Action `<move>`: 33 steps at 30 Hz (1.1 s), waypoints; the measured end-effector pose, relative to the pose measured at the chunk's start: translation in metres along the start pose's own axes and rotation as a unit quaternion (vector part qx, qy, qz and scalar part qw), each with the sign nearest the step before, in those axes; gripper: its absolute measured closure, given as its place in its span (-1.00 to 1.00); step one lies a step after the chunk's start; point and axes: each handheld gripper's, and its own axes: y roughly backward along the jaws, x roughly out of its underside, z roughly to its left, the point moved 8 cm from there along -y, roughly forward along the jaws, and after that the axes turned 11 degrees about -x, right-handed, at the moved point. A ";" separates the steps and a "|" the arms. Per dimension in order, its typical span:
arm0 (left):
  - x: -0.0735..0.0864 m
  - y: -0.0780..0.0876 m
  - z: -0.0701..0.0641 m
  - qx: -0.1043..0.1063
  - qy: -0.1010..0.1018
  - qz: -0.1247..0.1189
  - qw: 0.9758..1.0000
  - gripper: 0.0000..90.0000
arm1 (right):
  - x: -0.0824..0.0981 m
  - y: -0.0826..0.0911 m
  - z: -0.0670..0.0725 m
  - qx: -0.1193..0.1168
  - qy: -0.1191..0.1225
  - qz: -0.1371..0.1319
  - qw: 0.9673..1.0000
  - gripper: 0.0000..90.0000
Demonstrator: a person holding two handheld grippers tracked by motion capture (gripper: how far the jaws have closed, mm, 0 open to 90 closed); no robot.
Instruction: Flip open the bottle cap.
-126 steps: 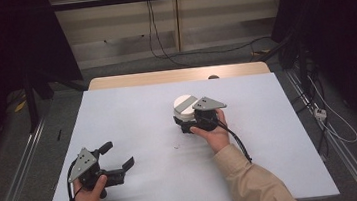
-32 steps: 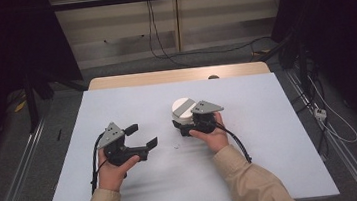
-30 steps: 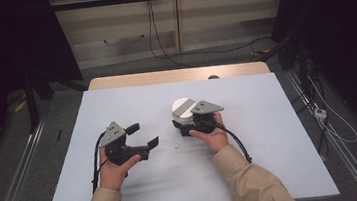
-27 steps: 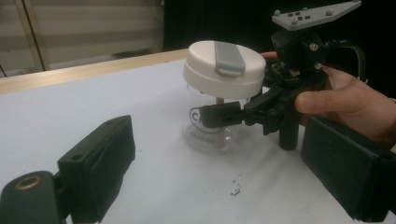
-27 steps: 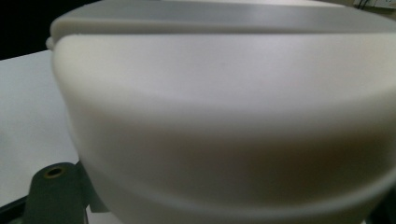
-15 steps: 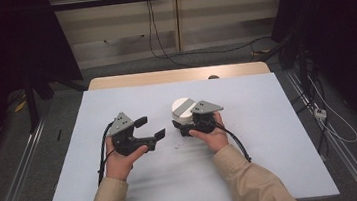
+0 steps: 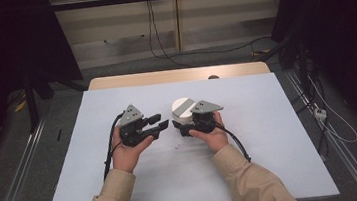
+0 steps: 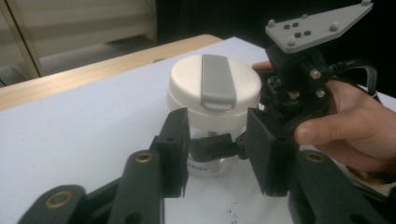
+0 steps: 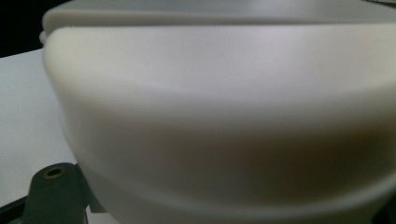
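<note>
- While dark curtains are hanging on both sides of the room, the white tabletop (image 7: 99, 179) is lying over a pale wooden table edge (image 7: 129, 80), with a grey floor and metal rails around it.
- Left of centre, the left gripper (image 7: 161, 122) is pointing at the jar, its jaws having just been closing, standing partly apart with nothing between them.
- Just right of it, the clear jar with a round cream lid and grey tab (image 7: 183, 108) is standing upright.
- Behind the jar, the right gripper (image 7: 182, 129) is gripping it low down, jaws nearly closed.
</note>
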 end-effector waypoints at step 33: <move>0.009 -0.030 -0.004 0.006 0.001 0.061 0.998 1.00 | 0.001 -0.001 0.000 0.002 0.003 0.005 1.000 -0.58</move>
